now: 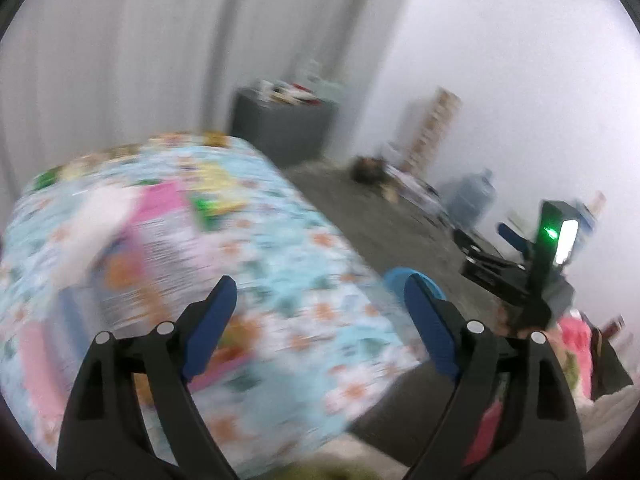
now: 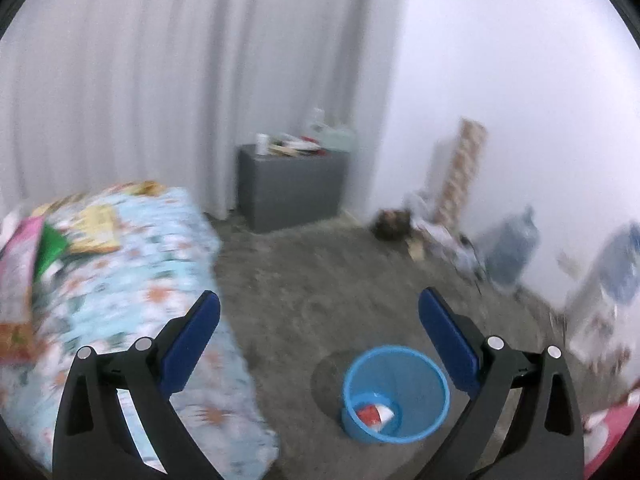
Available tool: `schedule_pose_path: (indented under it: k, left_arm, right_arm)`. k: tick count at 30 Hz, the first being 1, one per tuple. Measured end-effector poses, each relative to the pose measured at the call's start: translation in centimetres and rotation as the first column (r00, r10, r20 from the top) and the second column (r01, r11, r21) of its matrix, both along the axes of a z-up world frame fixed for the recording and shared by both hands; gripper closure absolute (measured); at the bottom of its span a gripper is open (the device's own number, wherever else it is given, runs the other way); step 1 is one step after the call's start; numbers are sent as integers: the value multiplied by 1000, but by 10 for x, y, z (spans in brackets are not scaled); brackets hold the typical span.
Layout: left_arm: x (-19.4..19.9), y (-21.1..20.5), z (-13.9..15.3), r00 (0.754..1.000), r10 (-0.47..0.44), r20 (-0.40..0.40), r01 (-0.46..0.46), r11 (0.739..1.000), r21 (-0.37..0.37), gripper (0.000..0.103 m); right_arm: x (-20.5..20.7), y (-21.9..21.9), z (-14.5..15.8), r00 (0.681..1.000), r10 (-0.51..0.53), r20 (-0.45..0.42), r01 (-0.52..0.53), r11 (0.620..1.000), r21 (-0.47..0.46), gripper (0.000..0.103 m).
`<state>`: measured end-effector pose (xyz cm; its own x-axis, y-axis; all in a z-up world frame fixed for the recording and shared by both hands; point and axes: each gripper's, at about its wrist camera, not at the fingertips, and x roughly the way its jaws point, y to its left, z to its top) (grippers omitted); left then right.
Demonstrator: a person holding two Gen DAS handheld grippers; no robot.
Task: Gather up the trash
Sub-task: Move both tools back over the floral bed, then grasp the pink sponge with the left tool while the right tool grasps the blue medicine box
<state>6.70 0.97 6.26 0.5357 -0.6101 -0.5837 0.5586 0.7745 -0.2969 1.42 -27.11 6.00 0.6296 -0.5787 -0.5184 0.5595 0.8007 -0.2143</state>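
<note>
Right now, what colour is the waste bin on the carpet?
The waste bin is light blue, with red-and-white trash inside; the right wrist view shows it best.

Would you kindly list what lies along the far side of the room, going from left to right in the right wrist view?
Bed with floral cover → grey cabinet → patterned upright box → large water bottle.
</note>
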Motion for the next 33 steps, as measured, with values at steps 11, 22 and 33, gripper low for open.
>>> schedule_pose_path:
  k: [11,22,33]
  left_arm:
    - [-34,162,-38,928,372,-4,-371,928,-29,21]
    - [-29,214,-75,909,411,-77,-416,906,-75,21]
    - [22,239,-122,856,429,-288,-476,872,-118,36]
  right_arm:
    - [43,95,15,902,399,162,-431,845,317,6]
    - [74,174,-18,811,555,183,-514,528,676,12]
    - [138,234,-54,738,654,166,-469,321,823,23]
